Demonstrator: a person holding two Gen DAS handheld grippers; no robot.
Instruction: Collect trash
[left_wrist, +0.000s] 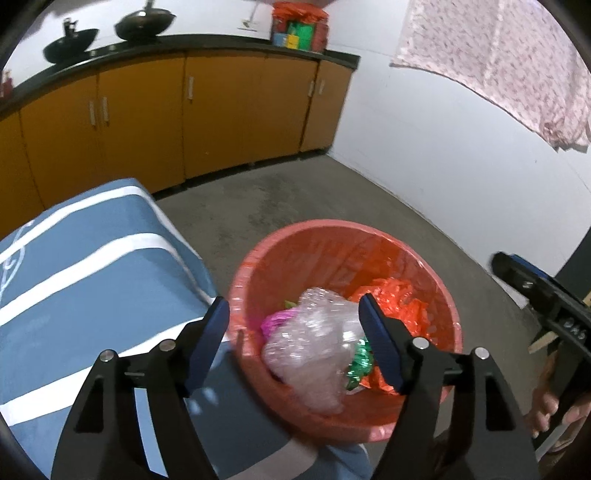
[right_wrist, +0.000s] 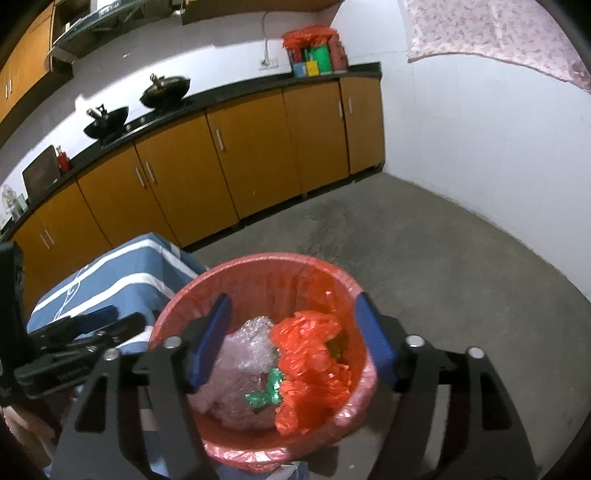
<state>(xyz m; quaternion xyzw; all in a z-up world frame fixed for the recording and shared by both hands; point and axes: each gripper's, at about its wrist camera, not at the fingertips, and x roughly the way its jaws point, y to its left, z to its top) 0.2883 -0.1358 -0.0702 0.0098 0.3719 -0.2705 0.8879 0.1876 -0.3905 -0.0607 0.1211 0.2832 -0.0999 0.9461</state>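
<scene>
Trash sits piled in the red bin, which stands on the grey concrete floor just beside the blue cloth with white stripes covering a low surface to its left. I see a red liner folded over the bin's rim. Inside lie a crumpled sheet of clear bubble wrap, a wad of orange-red plastic bag, a scrap of shiny green wrapper tucked between the two, and a bit of pink plastic beside the bubble wrap. My left gripper hangs above the bin's mouth with its blue-padded fingers spread wide and nothing between them; the bubble wrap shows through the gap, lying below in the bin. My right gripper is also poised over the bin, fingers spread apart and holding nothing, with the orange-red bag and bubble wrap visible underneath. From the right wrist view the left gripper appears at the left edge, over the striped cloth. Beyond the floor runs a row of orange cabinets under a dark counter carrying two black woks and a bagged stack of colourful boxes. A pink floral cloth hangs on the white wall at right.
</scene>
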